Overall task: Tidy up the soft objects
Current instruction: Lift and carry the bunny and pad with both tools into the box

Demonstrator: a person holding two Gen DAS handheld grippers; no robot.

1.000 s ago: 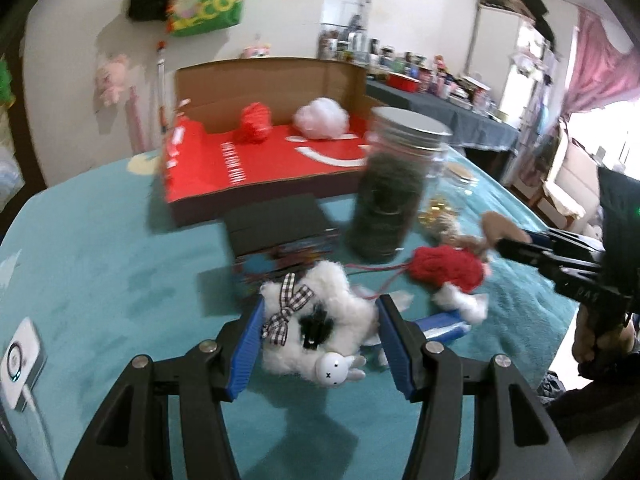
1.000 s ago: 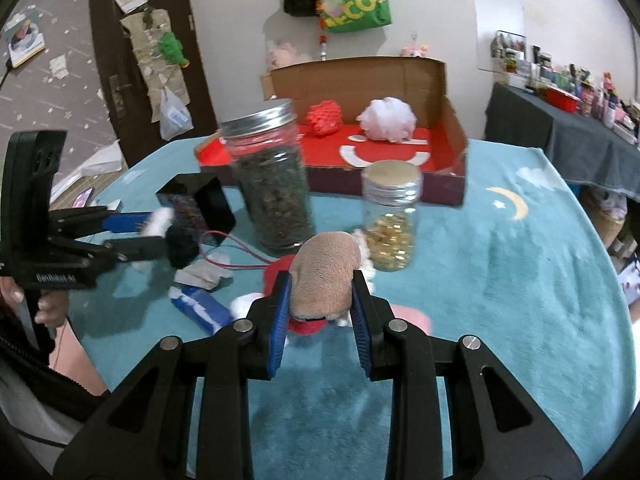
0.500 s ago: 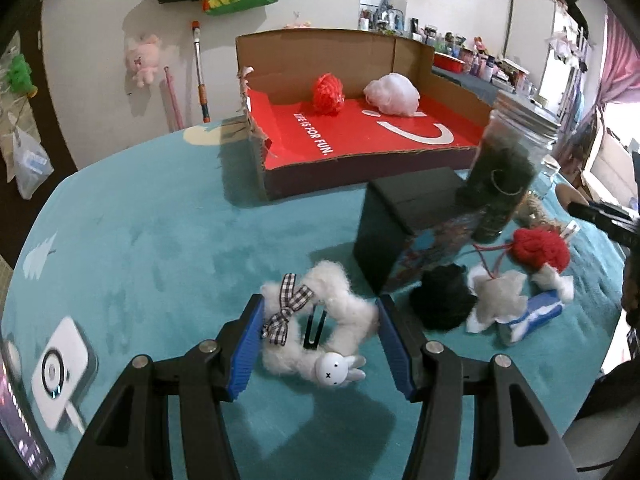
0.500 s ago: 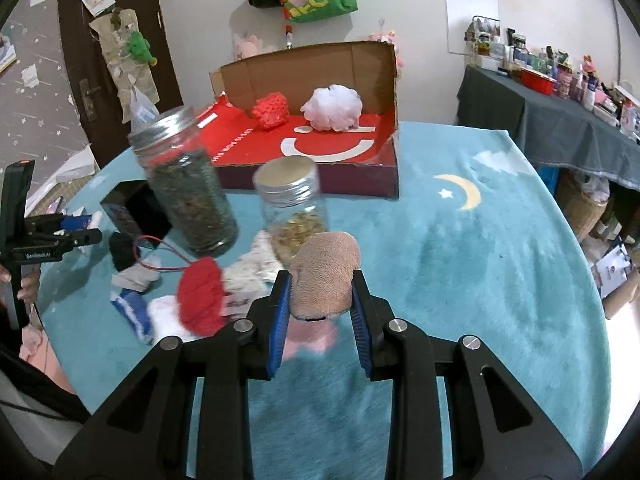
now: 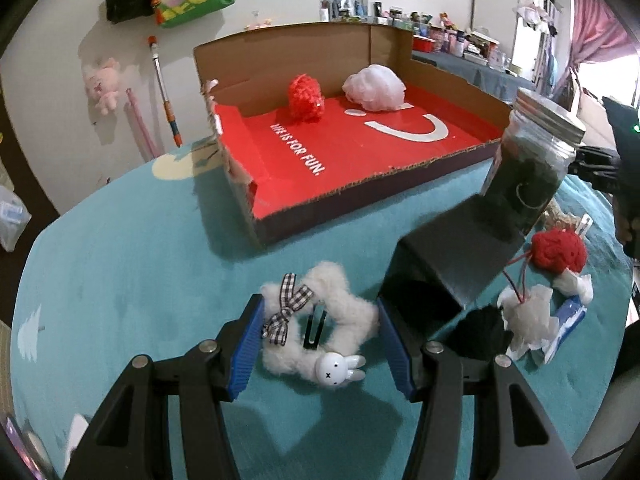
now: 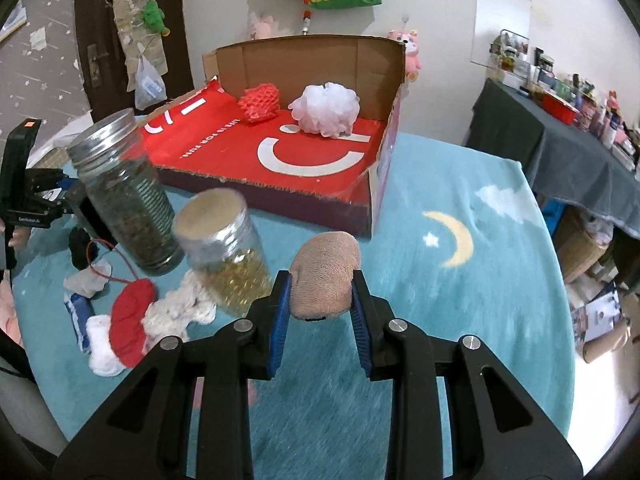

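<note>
The red box holds a red mesh ball and a white puff. My left tongs grip a white fluffy scrunchie above the table; my right tongs clamp a tan plush. Two jars stand before the box, beside a red pompom and black box

We are in a lived-in home: a pink plush toy hangs on the wall, pink curtains frame a window, and a side table is crowded with bottles.
</note>
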